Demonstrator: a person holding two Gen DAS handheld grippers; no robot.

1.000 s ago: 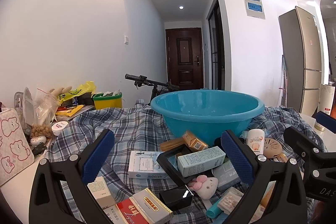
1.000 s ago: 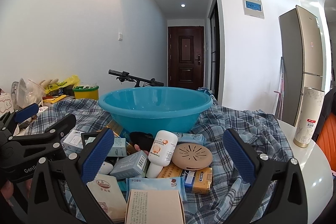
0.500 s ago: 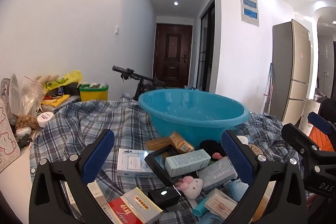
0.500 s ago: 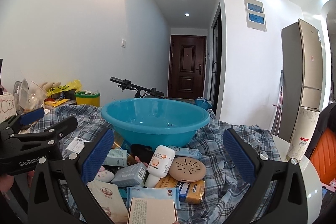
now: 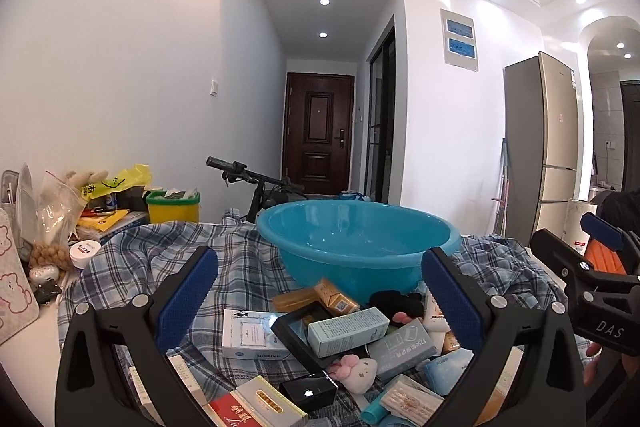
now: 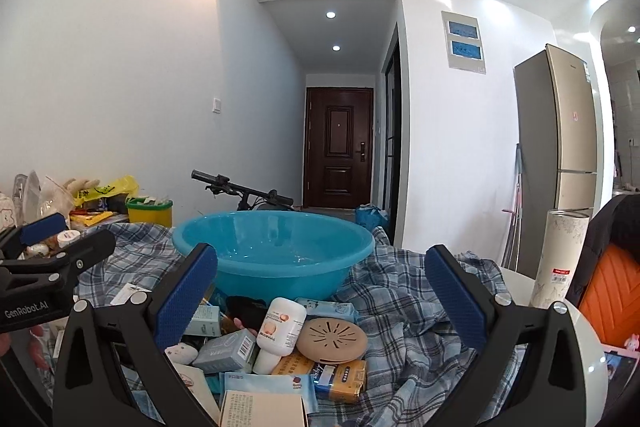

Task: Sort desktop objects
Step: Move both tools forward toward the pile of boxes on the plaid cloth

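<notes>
Both your tongs — left tongs [image 5: 320, 297] and right tongs [image 6: 320, 297] — gape wide, gripping nothing, above the box pile [image 5: 348, 331] before the blue basin [image 6: 276, 251].

Glossy plastic basin [image 5: 360, 243]; plaid cloth [image 5: 236, 267]; cardboard boxes [image 5: 348, 331].

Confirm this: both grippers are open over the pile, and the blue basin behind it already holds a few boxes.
Not quite. The blue basin holds nothing: the right wrist view shows its bare inside. The boxes lie in the pile in front of it on the plaid cloth. The rest stands: the left gripper and right gripper are both open over the pile.
</notes>
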